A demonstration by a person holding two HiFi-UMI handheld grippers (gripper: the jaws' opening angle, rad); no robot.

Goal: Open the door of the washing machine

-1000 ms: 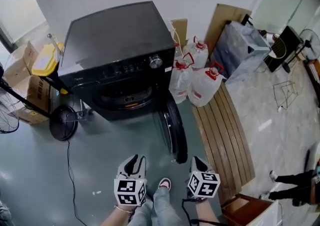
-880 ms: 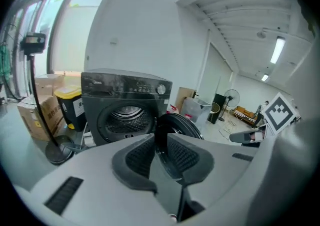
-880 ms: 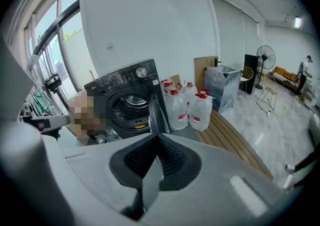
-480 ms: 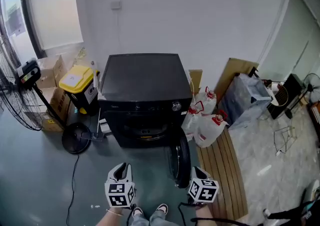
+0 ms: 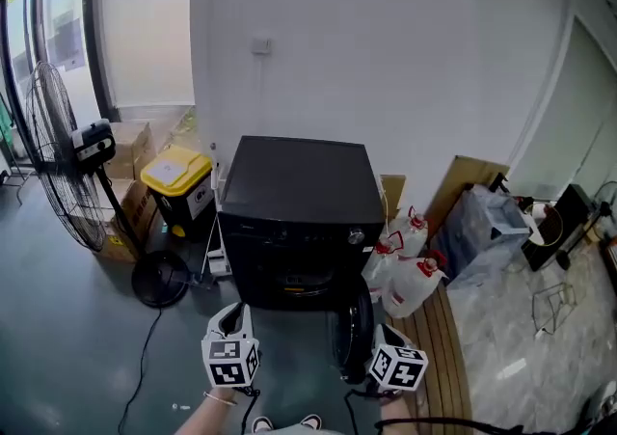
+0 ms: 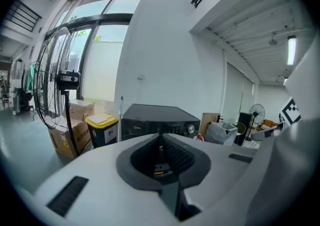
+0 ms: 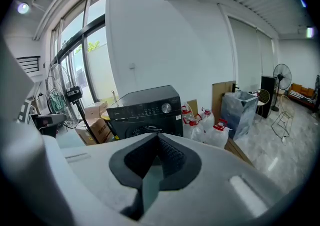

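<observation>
The left gripper has its two fingers closing. In the left gripper view the tips are all but touching and nothing is between them. The right gripper has its fingers together too, and it holds nothing. Both are held up in the air, side by side, and each carries a cube with black and white squares on it.

Just in front of them stands the washing machine. It is a black box with a flat top, and its back is close to the white wall. It touches neither gripper. Its round door is already open. It swings out to the right and shows its thin edge, near the right gripper. Behind it is the dark round hole where clothes go in. A shiny silver knob sits at the top right of the front, beside a row of small buttons.

There is a small white word on the front at the top left. It may be the maker's name, but it is too small to read. A small yellow label shows in the hole.

To the left stand a bin with a yellow lid, brown boxes with dark print, and a tall fan. To the right are clear jugs with red caps on wooden slats.
</observation>
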